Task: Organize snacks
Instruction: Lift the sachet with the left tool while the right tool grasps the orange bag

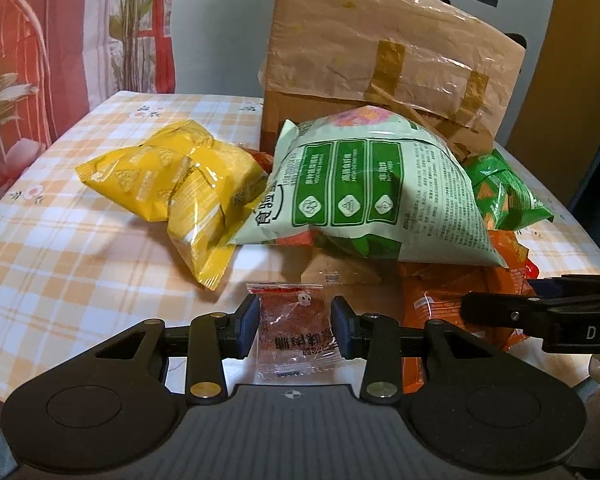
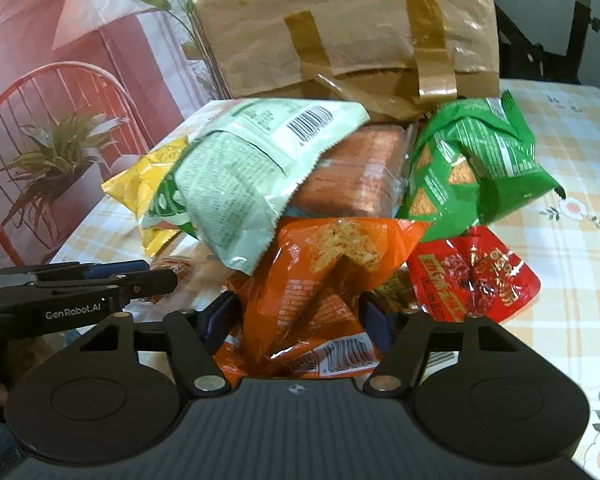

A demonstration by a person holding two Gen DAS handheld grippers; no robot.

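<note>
Snack pile on my checked worktop, one packet in each set of fingers.

The worktop [image 1: 60, 248] wears a yellow-and-white checked cloth with small flowers; behind it hang a printed backdrop of a red chair and plants, and a taped brown paper bag [image 1: 384, 52] stands at the far edge. Both my grippers tilt down toward the pile. My left gripper [image 1: 294, 326] is narrowed around one small clear sachet [image 1: 290, 320] of red snack lying near me, its fingers just beside the edges; whether they press I cannot tell. My right gripper [image 2: 300, 320] stands wider, straddling one orange chip bag [image 2: 320, 276] whose sides meet the fingers. Beyond lie one pale green bag [image 2: 236, 168], one bright green bag [image 2: 472, 168], one red pouch [image 2: 476, 276] and two yellow bags [image 1: 172, 184].
</note>
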